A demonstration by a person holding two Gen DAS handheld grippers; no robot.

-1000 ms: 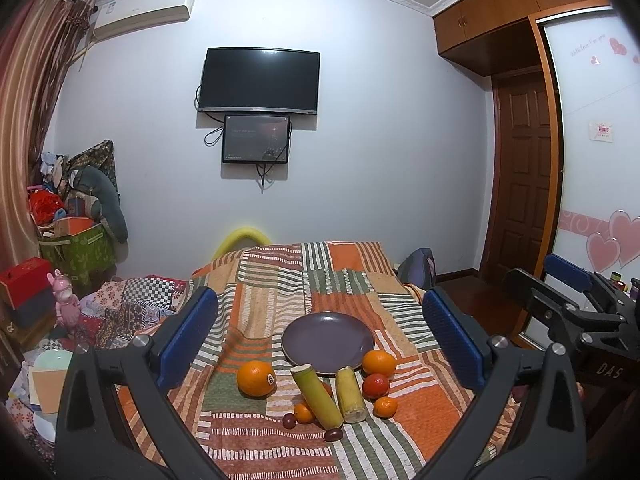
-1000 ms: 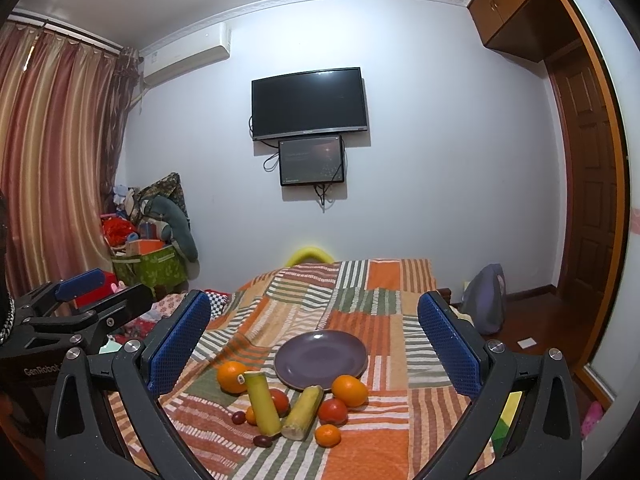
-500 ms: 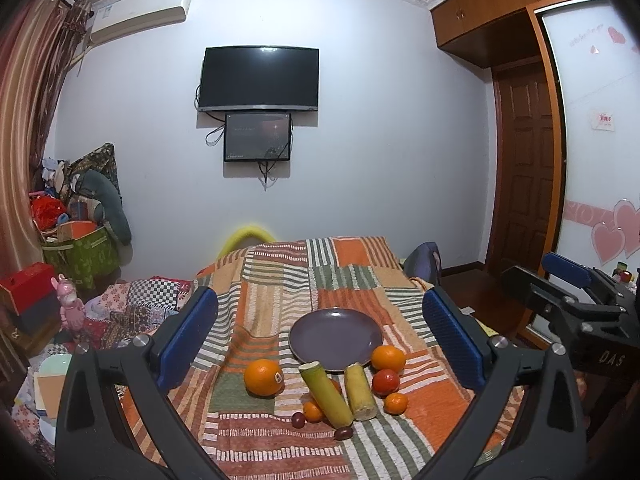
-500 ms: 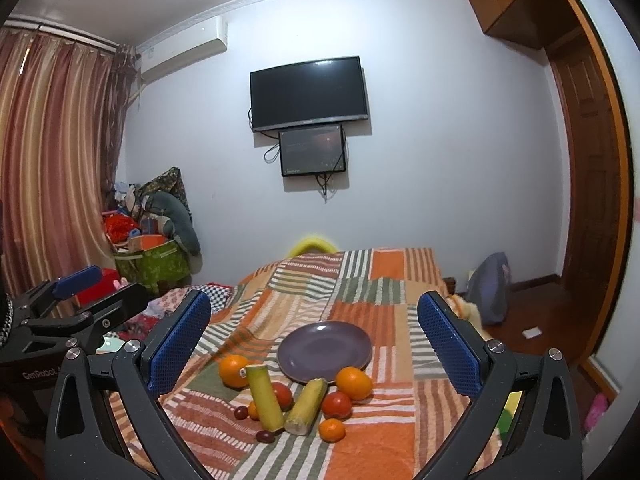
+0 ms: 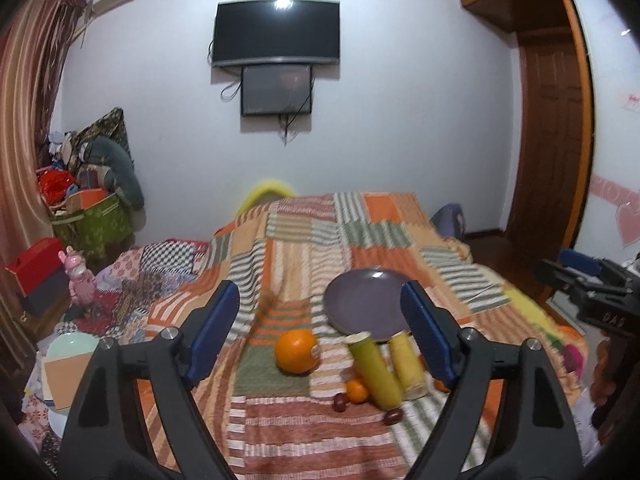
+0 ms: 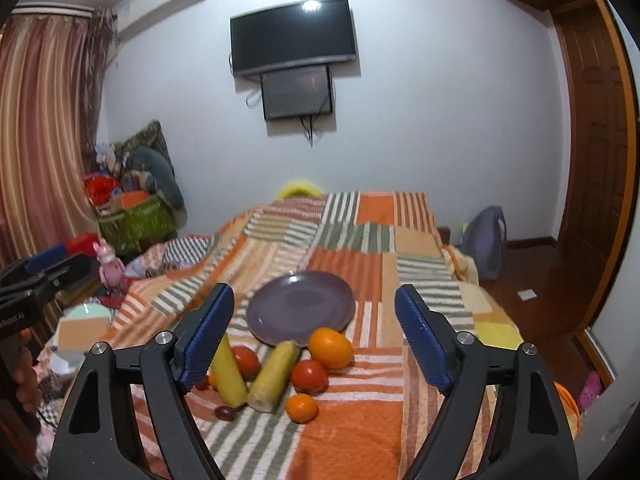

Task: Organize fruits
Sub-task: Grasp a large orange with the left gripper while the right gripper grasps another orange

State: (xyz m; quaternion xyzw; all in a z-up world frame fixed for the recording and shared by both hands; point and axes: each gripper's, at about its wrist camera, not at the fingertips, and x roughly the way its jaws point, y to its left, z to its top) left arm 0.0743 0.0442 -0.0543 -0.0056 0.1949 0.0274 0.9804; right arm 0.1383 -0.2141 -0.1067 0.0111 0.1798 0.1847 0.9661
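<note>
An empty purple plate [image 5: 362, 300] [image 6: 301, 306] lies on the patchwork blanket [image 5: 304, 240] [image 6: 360, 432]. In front of it lie a large orange [image 5: 297, 351], two green-yellow cane pieces [image 5: 374, 370] [image 6: 274, 376], a second orange [image 6: 330, 348], two red tomatoes [image 6: 309, 376], small tangerines [image 5: 357, 391] [image 6: 302, 408] and dark red dates [image 5: 339, 402] [image 6: 225, 412]. My left gripper [image 5: 320, 340] is open and empty, above the large orange and the canes. My right gripper [image 6: 310, 344] is open and empty, above the fruit pile.
The blanket covers a bed that reaches to the far wall. Left of the bed are a green bag [image 5: 94, 220], a red box [image 5: 34, 268], a pink toy [image 5: 78, 280] and floor clutter. A backpack [image 6: 486, 246] and wooden door [image 6: 592, 160] are on the right.
Both grippers have moved closer and lower toward the fruit, and their jaws now stand narrower but still open. The fruit and plate have not moved.
</note>
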